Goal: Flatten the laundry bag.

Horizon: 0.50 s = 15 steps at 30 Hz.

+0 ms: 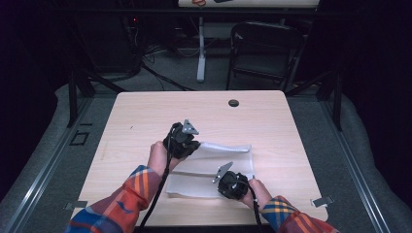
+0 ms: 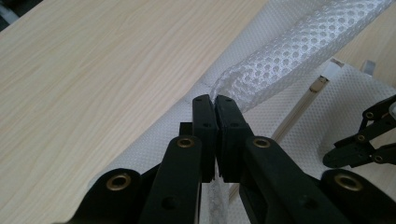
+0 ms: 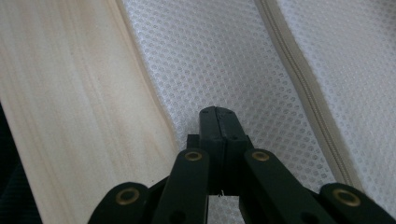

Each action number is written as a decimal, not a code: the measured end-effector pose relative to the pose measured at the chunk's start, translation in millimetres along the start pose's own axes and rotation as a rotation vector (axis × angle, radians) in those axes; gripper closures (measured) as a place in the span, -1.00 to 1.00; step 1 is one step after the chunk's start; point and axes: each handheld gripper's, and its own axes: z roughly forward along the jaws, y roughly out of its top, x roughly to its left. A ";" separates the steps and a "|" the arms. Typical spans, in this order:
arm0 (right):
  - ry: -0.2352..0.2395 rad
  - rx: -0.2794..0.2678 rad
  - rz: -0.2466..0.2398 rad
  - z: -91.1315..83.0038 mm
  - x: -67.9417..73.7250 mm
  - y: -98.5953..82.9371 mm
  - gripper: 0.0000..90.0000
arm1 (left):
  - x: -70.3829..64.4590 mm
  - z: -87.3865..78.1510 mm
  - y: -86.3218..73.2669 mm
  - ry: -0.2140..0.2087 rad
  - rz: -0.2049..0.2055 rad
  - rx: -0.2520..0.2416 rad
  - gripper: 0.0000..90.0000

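Mesh bag (image 1: 214,170) lying mid-table (image 1: 145,111), part folded: your left gripper (image 2: 215,100) has its jaws closed on a raised ridge of mesh, your right gripper (image 3: 218,112) has its jaws closed at the near edge, probably pinching fabric. The fold looks about half made, flattening left. The right gripper view resolves the zipper (image 3: 299,79); the high view shows the bag's whole outline.
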 end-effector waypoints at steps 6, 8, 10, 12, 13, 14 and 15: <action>0.011 0.005 0.001 -0.7 0.7 -0.6 1.00 | 3.3 0.4 5.5 0.013 -0.003 -0.010 0.95; 0.013 0.004 0.001 -0.7 0.3 -0.8 1.00 | 4.1 0.2 7.0 0.019 0.001 -0.009 0.95; 0.012 0.003 0.004 -0.7 0.3 -0.9 1.00 | 4.5 -1.1 8.7 0.026 0.005 -0.012 0.95; 0.016 0.002 0.003 -0.7 1.0 -1.1 1.00 | 5.1 -2.1 10.4 0.029 0.007 -0.013 0.95; 0.016 0.009 -0.002 -1.4 0.8 -1.0 1.00 | 5.3 -2.3 11.1 0.030 0.009 -0.013 0.95; 0.020 0.010 -0.002 -1.6 0.7 -1.2 1.00 | 5.8 -3.0 12.1 0.031 0.011 -0.011 0.95; 0.025 0.006 0.000 -1.4 0.5 -1.7 1.00 | 6.2 -3.6 13.2 0.034 0.011 -0.014 0.95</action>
